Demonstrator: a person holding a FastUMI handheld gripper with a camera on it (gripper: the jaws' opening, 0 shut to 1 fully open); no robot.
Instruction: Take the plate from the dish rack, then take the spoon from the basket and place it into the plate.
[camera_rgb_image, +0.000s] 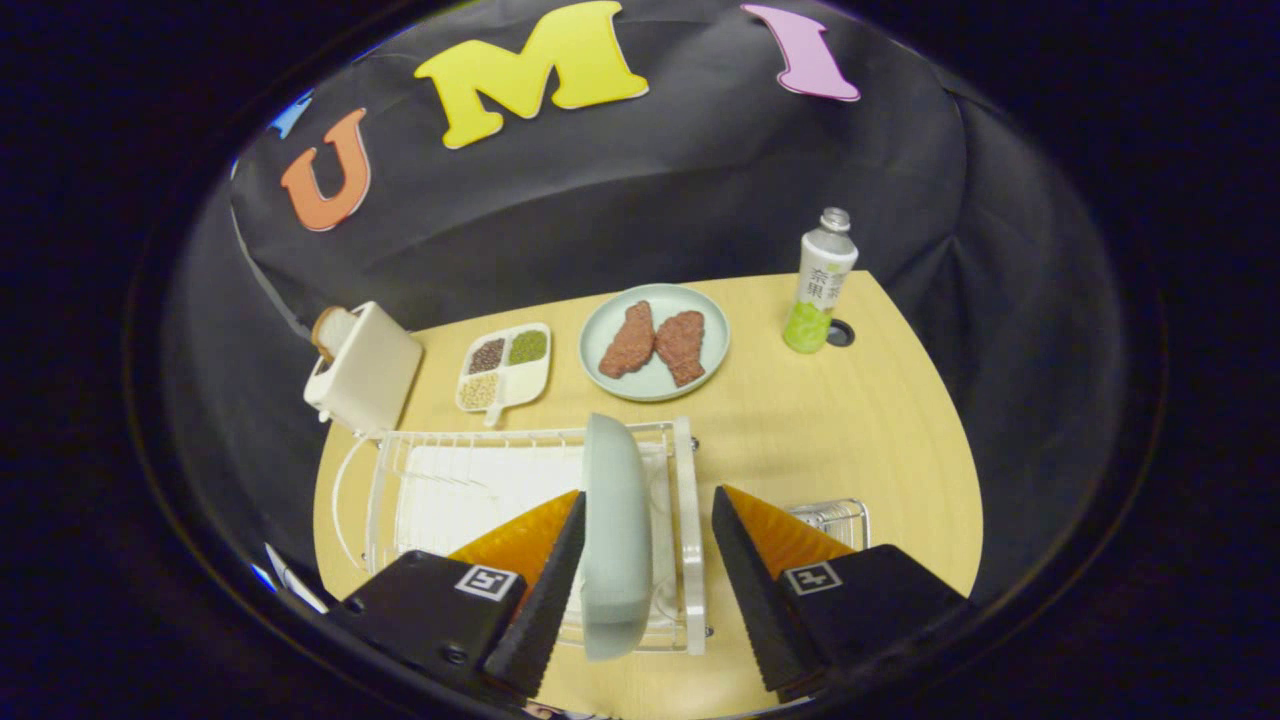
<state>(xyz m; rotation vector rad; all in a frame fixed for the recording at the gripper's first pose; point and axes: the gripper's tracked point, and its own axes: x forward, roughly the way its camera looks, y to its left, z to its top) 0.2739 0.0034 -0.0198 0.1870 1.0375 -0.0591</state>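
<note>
The plate (615, 520) stood on edge in the dish rack (520, 500), between the spread fingers of the gripper (648, 580). Beyond the dish rack lay a meat plate (655, 342), a bottle (820, 285) to its right, a divided tray (505, 367) and toaster (362, 370) to its left.

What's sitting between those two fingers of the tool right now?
In the gripper view, the pale plate stands on edge in the white dish rack, between the open tool's fingers. One finger looks right against it; the other stands apart.

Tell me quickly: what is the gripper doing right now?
Gripper: open, fingers astride the upright plate in the dish rack, left finger close against it, right finger apart; not gripping.
</note>
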